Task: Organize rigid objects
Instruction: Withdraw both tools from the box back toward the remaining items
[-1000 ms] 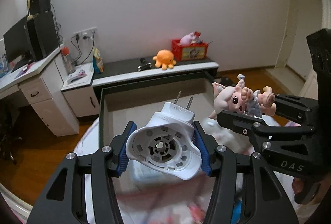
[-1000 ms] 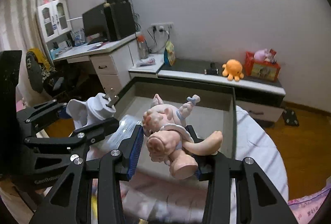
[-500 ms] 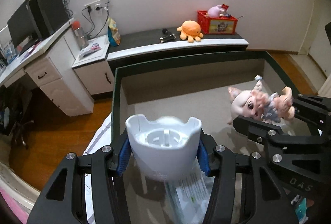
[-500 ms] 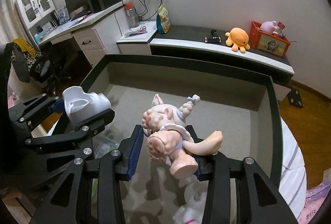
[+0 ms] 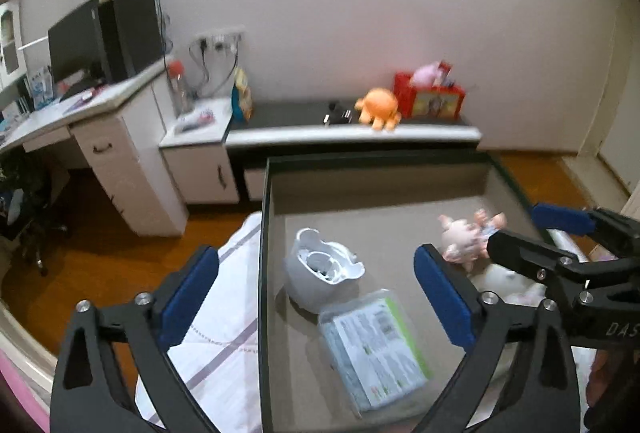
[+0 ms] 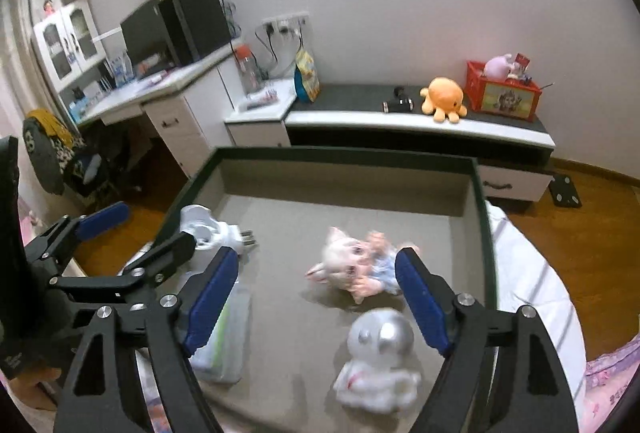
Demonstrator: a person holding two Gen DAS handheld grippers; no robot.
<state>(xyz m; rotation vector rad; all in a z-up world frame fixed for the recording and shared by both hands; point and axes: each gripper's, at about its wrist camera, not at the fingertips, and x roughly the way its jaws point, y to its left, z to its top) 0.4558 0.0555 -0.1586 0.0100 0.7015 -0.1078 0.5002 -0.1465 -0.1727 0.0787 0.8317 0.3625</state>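
Note:
A white plug adapter (image 5: 320, 275) lies on the floor of the grey box (image 5: 262, 273), below and between the fingers of my left gripper (image 5: 316, 257). Its jaws are opening and its pads touch nothing. A pink pig doll (image 6: 356, 269), blurred, lies on the box floor under my right gripper (image 6: 316, 261). Those jaws are opening too, with no pad on the doll. The right wrist view shows the adapter (image 6: 212, 229) beside the left gripper (image 6: 148, 229). In the left wrist view, the doll (image 5: 464, 239) sits by the right gripper (image 5: 532, 229).
The box also holds a flat clear pack (image 5: 372, 345) and a white figure with a silver head (image 6: 380, 353). The box rests on a striped bed sheet (image 5: 224, 313). Beyond it are a low cabinet (image 6: 420, 121) with an orange octopus plush (image 6: 444, 105) and a desk (image 5: 80, 121).
Both grippers have gone from shut to wide open. The adapter and the pig doll have left the jaws and now lie on the box floor.

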